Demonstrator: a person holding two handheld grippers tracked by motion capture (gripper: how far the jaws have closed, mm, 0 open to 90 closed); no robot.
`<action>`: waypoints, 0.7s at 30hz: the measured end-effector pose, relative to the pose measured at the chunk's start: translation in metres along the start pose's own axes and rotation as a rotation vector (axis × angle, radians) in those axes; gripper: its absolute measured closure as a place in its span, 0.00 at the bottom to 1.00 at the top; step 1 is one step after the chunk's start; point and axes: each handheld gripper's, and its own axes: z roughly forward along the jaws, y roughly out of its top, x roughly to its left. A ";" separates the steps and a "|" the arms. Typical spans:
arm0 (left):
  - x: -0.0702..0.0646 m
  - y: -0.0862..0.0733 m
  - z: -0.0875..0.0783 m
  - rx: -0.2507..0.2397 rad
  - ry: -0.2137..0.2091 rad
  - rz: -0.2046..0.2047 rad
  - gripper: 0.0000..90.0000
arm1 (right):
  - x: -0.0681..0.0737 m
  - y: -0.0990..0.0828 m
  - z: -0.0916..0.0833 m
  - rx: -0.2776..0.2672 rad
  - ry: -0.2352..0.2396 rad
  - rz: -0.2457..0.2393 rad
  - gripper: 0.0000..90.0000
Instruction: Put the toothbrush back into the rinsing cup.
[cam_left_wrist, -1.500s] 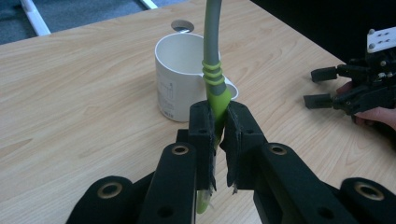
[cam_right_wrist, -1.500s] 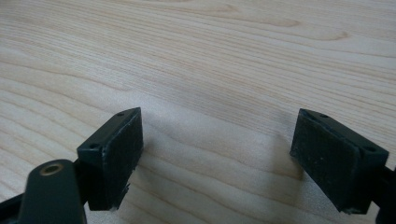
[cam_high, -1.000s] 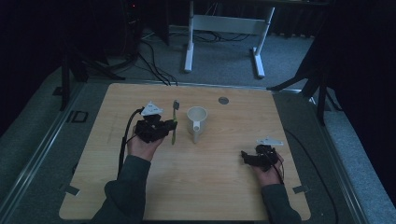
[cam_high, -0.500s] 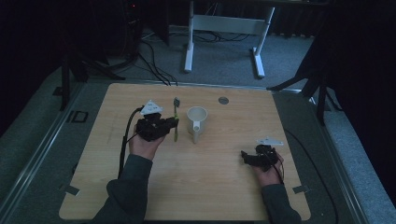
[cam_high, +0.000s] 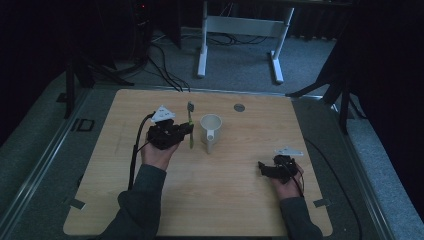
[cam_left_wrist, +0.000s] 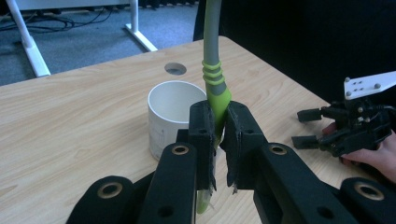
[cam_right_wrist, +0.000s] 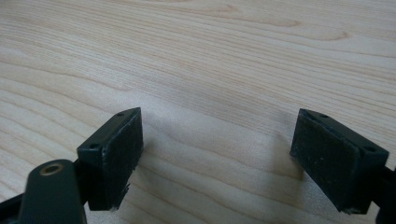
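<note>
Near the table's (cam_high: 125, 200) far edge, left of centre, the left gripper (cam_high: 187, 129) clamps a green toothbrush (cam_high: 190, 131) by its handle, just beside a white mug (cam_high: 210, 131). The right gripper (cam_high: 262, 167) rests near the right edge, jaws spread with nothing between them, over bare wood. Open tabletop lies between the hands and along the near edge.

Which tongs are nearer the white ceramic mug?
Left. The left tongs, clamping a green toothbrush, sit just beside the white ceramic mug; the right tongs rest open, farther off toward the table's near right.
</note>
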 end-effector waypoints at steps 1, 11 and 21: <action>0.000 0.000 0.000 -0.003 -0.001 0.000 0.91 | 0.000 0.000 0.000 0.000 0.000 0.000 0.18; 0.000 0.000 0.001 -0.036 -0.006 -0.009 0.91 | 0.000 0.000 0.000 -0.001 0.001 0.000 0.18; 0.000 0.001 0.005 -0.064 -0.018 -0.028 0.91 | 0.000 0.000 0.000 -0.001 0.001 0.000 0.18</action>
